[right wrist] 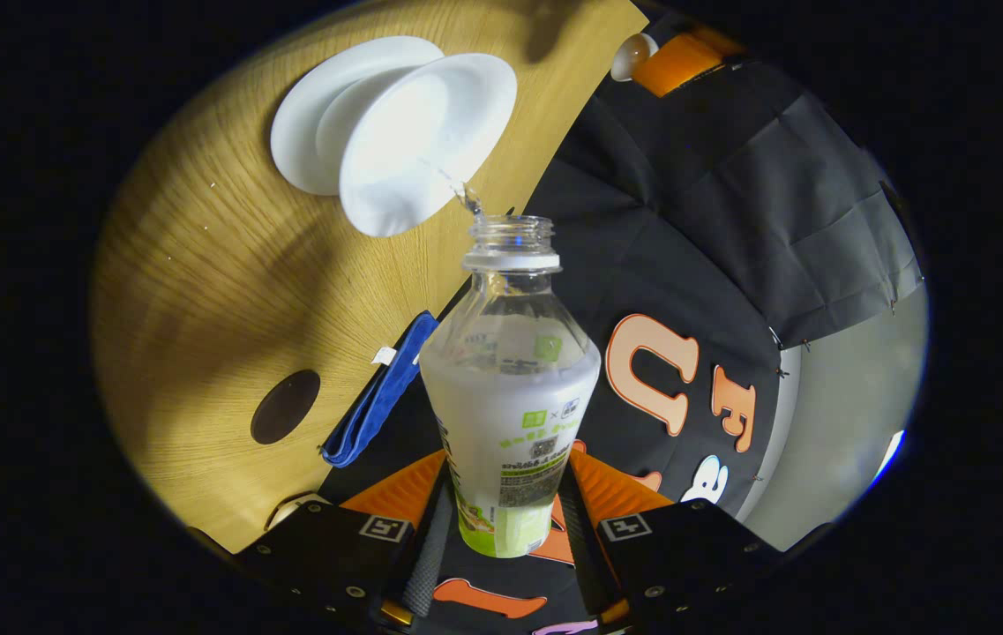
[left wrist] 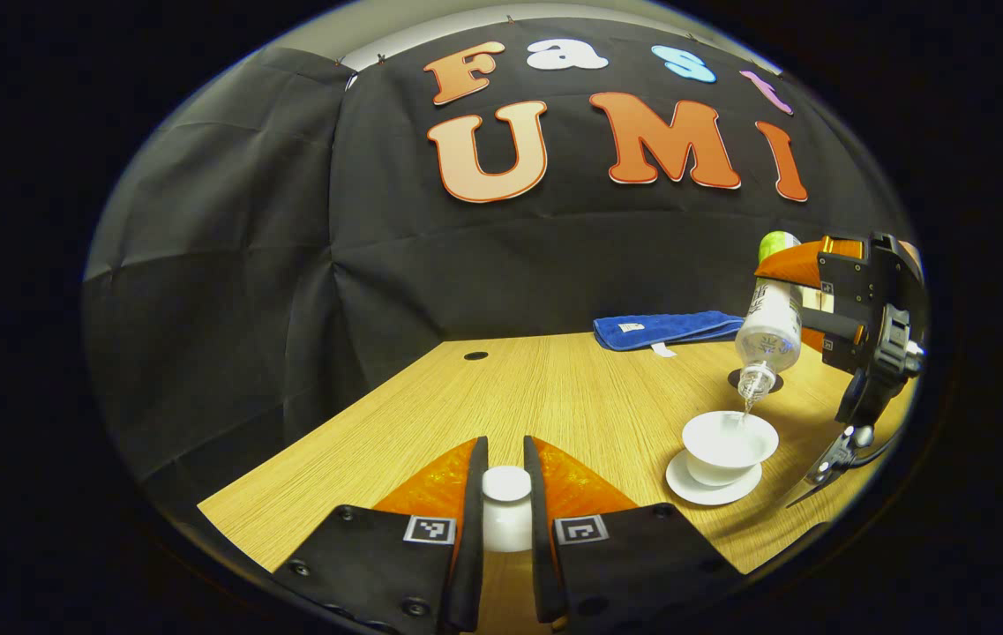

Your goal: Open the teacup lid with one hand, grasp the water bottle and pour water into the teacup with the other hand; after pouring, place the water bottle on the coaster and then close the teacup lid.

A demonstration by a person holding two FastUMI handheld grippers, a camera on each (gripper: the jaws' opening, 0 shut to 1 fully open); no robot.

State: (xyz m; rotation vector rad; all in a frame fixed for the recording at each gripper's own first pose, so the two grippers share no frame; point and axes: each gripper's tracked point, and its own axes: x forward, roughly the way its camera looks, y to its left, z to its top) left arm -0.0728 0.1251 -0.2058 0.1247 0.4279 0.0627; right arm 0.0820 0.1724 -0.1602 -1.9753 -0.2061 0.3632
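Item: pouring step, lid already off. Left gripper (left wrist: 506, 507) clenched on the white teacup lid (left wrist: 506, 494), held low over the wooden table (left wrist: 510, 397), well to the side of the cup. Right gripper (right wrist: 501, 511) grasping the water bottle (right wrist: 508, 379) by its lower body, both fingers pressed against its sides; bottle uncapped and tipped mouth-down, as seen in the left gripper view at (left wrist: 770, 326). Teacup (left wrist: 729, 445): white, open, seated on its saucer (left wrist: 713, 485), directly below the bottle mouth; a thin stream of water (left wrist: 746, 407) runs into it. Coaster (right wrist: 286, 406): dark round disc on the table, just behind the cup, near a folded blue cloth (left wrist: 664, 328). Handling advice, as a judgement: keep the mouth centred above the bowl, hold the tilt modest so the stream stays thin, and level the bottle before the cup brims; keep the lid clear of the splash zone until the bottle is parked on the coaster.
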